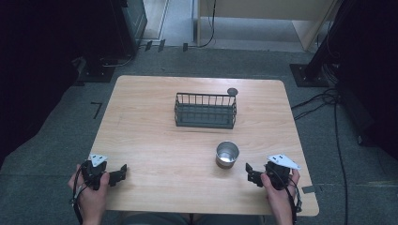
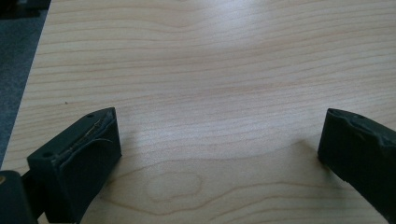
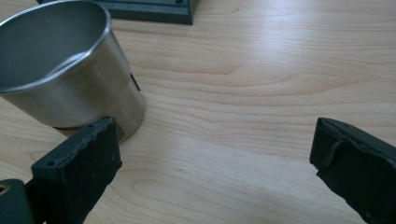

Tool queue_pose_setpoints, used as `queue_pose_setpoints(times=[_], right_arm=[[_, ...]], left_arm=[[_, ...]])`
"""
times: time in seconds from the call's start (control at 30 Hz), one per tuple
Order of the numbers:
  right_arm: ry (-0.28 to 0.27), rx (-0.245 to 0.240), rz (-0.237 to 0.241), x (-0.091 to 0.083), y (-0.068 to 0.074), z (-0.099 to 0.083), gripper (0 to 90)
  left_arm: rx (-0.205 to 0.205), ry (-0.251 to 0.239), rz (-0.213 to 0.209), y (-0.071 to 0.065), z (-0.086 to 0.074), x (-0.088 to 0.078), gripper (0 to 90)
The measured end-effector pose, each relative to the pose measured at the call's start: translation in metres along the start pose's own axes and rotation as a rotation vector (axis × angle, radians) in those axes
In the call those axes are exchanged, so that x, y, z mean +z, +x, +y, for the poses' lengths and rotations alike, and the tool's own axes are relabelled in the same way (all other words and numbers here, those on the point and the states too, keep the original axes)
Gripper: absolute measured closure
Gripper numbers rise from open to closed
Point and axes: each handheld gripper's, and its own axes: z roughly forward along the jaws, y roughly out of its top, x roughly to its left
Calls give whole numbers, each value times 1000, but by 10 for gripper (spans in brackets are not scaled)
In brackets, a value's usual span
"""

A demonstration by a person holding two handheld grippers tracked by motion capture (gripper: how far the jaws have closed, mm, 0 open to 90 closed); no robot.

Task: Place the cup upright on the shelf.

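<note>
Nearest the camera, two hands hold the tongs low over the front edge of the wooden table (image 1: 155,140). Just ahead of the right gripper (image 1: 254,175) stands a steel cup (image 1: 227,154), upright and with nothing visible inside; in the right gripper view it sits just beyond the left-hand jaw, outside the gap. Both of that gripper's jaws are spread wide with only bare wood between them. Farther back, near the table's middle, sits a dark wire basket (image 1: 205,110) with a small round tab at its far right corner. At the front left, the left gripper (image 1: 118,174) is likewise spread wide over bare tabletop, gripping nothing.
</note>
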Motion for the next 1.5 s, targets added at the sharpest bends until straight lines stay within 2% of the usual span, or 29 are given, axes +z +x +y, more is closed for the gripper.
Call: queue_pose_setpoints(times=[0.33, 0.97, 1.5], right_arm=[[6, -19, 38, 5, 17, 1, 13], [8, -34, 88, 12, 35, 4, 13], [8, -58, 124, 25, 59, 14, 11]], left_arm=[[0, 0, 0, 0, 0, 0, 0], [-3, -1, 3, 0, 0, 0, 0], [-7, -3, 6, -1, 0, 1, 0]])
